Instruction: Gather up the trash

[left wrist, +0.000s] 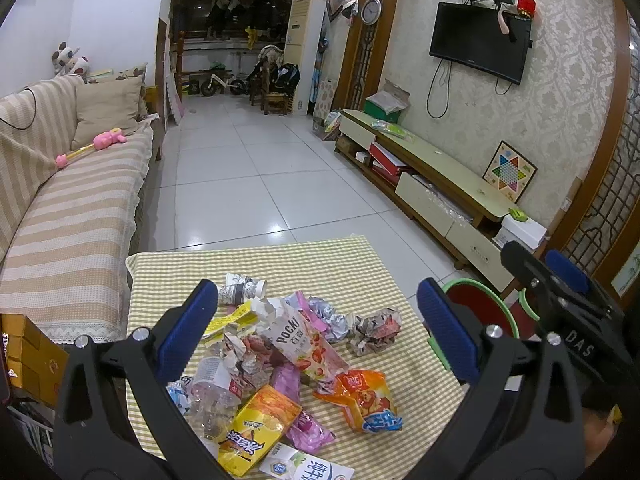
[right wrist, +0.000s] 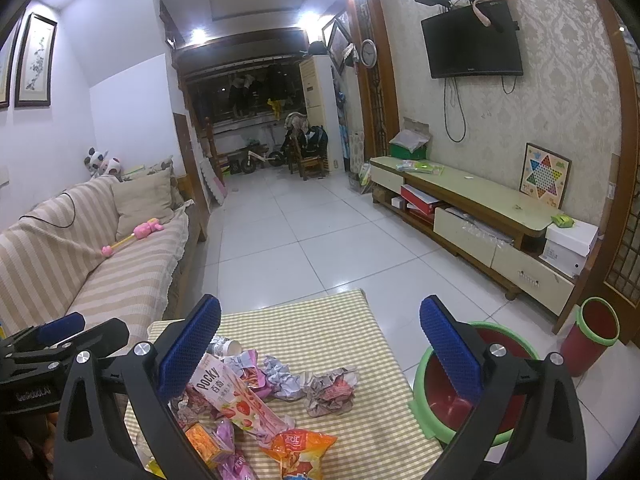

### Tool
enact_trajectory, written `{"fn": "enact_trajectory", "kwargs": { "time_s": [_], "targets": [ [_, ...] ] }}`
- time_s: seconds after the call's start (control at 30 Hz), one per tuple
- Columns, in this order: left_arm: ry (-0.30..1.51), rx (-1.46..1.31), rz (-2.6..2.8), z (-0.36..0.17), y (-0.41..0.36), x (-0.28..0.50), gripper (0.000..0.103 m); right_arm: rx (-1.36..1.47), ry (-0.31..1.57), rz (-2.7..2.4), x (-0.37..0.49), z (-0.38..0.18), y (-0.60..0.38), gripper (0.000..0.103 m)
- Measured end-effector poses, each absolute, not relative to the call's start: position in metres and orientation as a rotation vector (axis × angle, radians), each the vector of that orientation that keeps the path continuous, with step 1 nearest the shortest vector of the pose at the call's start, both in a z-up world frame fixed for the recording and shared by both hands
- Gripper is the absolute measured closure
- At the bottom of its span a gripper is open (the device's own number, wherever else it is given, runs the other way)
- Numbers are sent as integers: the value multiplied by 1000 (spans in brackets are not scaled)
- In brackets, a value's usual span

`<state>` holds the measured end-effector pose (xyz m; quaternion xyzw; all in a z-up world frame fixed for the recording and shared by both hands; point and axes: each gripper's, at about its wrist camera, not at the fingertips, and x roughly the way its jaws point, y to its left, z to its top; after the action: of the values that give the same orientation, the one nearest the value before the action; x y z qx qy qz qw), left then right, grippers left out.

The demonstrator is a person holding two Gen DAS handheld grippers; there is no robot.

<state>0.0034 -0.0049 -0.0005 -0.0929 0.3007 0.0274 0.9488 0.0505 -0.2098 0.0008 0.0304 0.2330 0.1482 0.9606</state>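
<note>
A pile of trash lies on a checked tablecloth (left wrist: 352, 272): a Pocky box (left wrist: 298, 340), an orange snack bag (left wrist: 362, 398), a yellow packet (left wrist: 256, 430), a crushed plastic bottle (left wrist: 212, 392), a paper cup (left wrist: 242, 287) and a crumpled paper ball (left wrist: 374, 330). My left gripper (left wrist: 316, 320) is open above the pile, holding nothing. My right gripper (right wrist: 320, 344) is open above the table's right side, holding nothing; the Pocky box (right wrist: 228, 392) and paper ball (right wrist: 330, 394) lie below it. A red bin with green rim (right wrist: 452, 404) stands on the floor right of the table.
A striped sofa (left wrist: 68, 216) runs along the left with a pink toy (left wrist: 100, 142). A low TV cabinet (right wrist: 480, 208) lines the right wall. A red cylinder with green rim (right wrist: 592, 336) stands beyond the bin. White tiled floor (right wrist: 300, 240) stretches ahead.
</note>
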Motion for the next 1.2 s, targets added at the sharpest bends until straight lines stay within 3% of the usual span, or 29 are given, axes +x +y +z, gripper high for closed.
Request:
{"fn": "enact_trajectory", "kwargs": {
  "time_s": [1.2],
  "targets": [
    [616, -175, 46, -4, -7, -2, 5, 62, 479, 300, 52, 1, -212, 7]
  ]
}}
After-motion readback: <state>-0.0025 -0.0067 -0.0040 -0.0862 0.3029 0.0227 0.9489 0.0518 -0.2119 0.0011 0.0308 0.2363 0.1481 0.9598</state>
